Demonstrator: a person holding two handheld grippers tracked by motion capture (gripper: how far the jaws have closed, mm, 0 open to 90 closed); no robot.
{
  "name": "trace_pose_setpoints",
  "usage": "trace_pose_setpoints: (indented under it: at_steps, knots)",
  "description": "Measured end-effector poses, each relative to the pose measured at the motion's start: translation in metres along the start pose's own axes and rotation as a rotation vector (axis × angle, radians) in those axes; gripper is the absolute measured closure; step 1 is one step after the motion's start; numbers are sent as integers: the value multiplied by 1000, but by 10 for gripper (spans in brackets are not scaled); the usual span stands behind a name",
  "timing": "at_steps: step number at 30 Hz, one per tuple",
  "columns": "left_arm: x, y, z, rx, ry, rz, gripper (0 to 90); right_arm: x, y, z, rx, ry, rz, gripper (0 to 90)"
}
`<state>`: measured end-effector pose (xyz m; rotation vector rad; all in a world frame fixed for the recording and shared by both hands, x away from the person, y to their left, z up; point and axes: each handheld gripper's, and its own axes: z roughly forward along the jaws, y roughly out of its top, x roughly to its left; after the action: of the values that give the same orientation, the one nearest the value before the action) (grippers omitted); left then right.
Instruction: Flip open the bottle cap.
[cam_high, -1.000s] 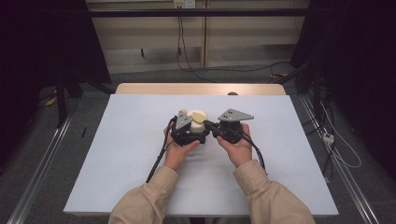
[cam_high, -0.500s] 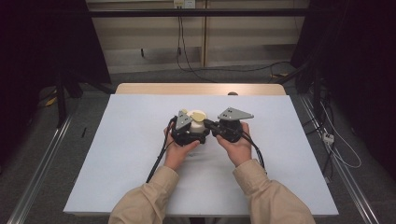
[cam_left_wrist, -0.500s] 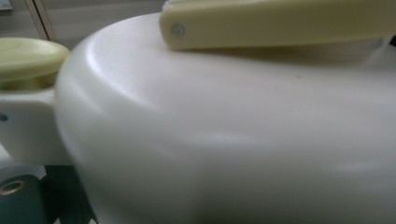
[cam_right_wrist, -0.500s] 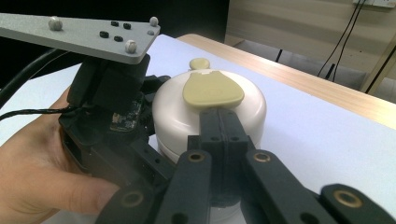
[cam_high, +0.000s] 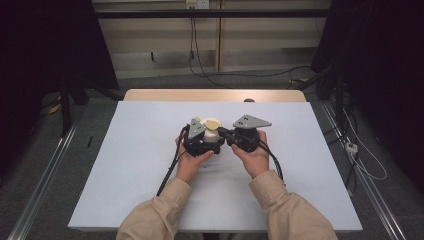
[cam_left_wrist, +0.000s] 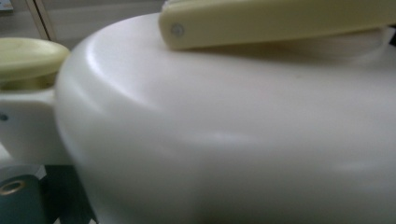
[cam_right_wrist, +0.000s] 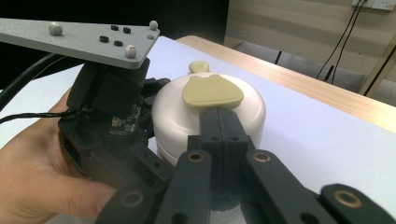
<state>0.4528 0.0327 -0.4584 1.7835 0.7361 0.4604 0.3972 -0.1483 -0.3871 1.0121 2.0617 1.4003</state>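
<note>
**At mid-worktop, both claws meet on a small cream container**

From the high view, your hands sit close together at the centre of the pale worktop. Between them stands a small cream container with a yellowish flap on its lid. Your left claw presses in from its left side; your right claw reaches it from the right.

Along the left claw's own view, the container's rounded wall sits right up against the camera, with the yellowish flap across the top. I cannot tell how its jaws stand.

Along the right claw's view, your right claw has its jaws closed flat together, tips touching the near edge of the flap. The flap lies flat.

Judging by this, the container is braced and the flap is reached, but opening seems not yet done.
</note>
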Motion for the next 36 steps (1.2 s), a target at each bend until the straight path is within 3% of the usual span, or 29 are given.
trace_pose_setpoints:
  at_steps: [36]
  knots:
    - [0,0,0,1,6,-1,52,2,10,7,-13,-5,-9,900]
